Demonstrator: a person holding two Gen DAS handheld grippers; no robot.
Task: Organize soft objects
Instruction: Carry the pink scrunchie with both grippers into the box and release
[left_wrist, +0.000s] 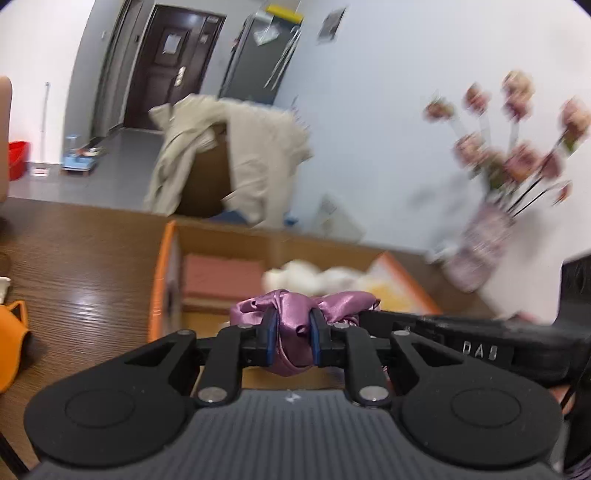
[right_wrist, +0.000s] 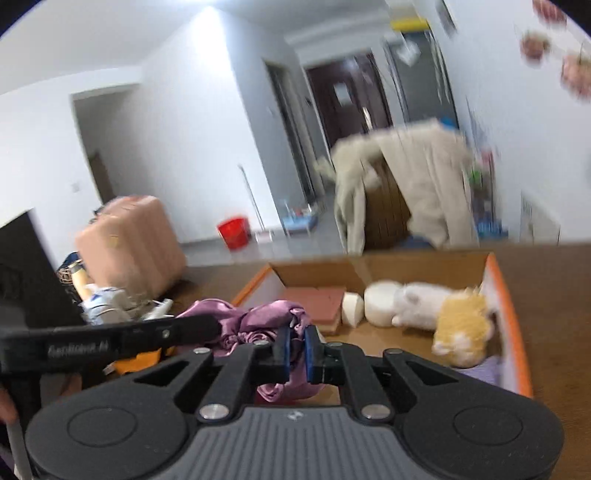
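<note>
A purple satin cloth (left_wrist: 295, 314) is bunched between both grippers, held above the near edge of an open cardboard box (left_wrist: 162, 280) with orange flaps. My left gripper (left_wrist: 292, 334) is shut on one part of the cloth. My right gripper (right_wrist: 297, 349) is shut on another part of the same cloth (right_wrist: 258, 317). Inside the box (right_wrist: 495, 280) lie a white plush toy (right_wrist: 406, 302), a yellow plush toy (right_wrist: 461, 325) and a flat pink pad (right_wrist: 314, 299). The right gripper's body shows at the right of the left wrist view.
The box sits on a dark wooden table (left_wrist: 81, 266). A vase of pink flowers (left_wrist: 480, 251) stands at the table's right by the wall. An orange object (left_wrist: 14, 332) lies at the left. A chair draped with a beige coat (right_wrist: 406, 192) stands beyond the table.
</note>
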